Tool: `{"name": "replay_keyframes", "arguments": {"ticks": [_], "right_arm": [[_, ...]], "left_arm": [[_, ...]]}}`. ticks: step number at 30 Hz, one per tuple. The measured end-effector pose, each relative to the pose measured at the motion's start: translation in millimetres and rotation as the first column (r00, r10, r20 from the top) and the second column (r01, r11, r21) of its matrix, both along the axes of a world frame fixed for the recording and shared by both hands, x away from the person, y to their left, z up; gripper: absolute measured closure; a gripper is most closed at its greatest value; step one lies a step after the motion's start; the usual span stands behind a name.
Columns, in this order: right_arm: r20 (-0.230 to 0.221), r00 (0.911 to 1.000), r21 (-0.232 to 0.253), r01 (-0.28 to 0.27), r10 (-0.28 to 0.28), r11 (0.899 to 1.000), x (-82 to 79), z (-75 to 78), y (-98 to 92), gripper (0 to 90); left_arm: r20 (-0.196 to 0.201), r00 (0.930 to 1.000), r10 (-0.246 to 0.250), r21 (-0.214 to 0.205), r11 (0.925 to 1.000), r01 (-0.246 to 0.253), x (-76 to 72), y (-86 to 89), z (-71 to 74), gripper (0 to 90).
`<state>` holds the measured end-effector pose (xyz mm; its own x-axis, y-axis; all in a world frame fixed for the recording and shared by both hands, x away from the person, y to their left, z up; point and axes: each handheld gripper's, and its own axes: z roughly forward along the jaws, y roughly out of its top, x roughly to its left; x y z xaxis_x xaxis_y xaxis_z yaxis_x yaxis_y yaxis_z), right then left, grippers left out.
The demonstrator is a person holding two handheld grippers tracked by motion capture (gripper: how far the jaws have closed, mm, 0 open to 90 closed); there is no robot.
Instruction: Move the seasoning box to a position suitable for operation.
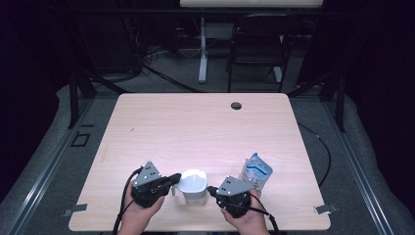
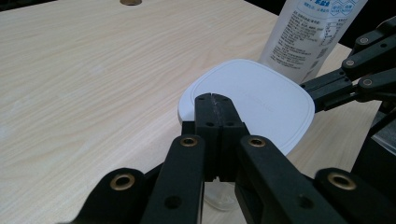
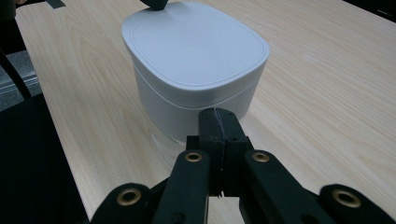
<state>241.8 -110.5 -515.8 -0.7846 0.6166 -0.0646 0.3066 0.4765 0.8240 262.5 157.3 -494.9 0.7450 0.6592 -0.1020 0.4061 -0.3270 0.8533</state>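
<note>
1. A white container [image 1: 193, 185] with a rounded-square lid [image 2: 252, 98] stands near the front edge of the table [image 1: 195, 127], between the two grippers. Its lid is on, and its lowest part looks clear, though the view there is poor.
2. The left gripper [image 1: 173, 181] lies at the container's left side. Its jaws are pressed together with nothing between them. In the left gripper view the closed tips [image 2: 214, 99] sit over the near rim of the lid, and it is hard to tell whether they touch it.
3. The right gripper [image 1: 211, 189] lies at the container's right side, jaws likewise pressed together and empty. In the right gripper view its tips [image 3: 218, 114] point at the container's wall [image 3: 187, 112], very close to it.
4. A white pouch [image 1: 256, 173] with blue print stands just behind the right gripper, near the container but apart from it.
5. A person's hand [image 1: 139, 215] holds each gripper from the front edge, and a cable trails back from each.
6. A small round hole [image 1: 236, 105] sits near the table's far edge.
</note>
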Motion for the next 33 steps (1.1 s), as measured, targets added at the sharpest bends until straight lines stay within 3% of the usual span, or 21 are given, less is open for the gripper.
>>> {"name": "replay_keyframes", "arguments": {"ticks": [33], "right_arm": [[0.016, 0.9999, 0.011, 0.0, 0.0, 1.0, -0.4, 1.5, 1.7, 90.0]], "left_arm": [[-0.01, 0.9999, -0.006, -0.015, 0.9999, 0.006, 0.2, 0.5, -0.7, 90.0]]}}
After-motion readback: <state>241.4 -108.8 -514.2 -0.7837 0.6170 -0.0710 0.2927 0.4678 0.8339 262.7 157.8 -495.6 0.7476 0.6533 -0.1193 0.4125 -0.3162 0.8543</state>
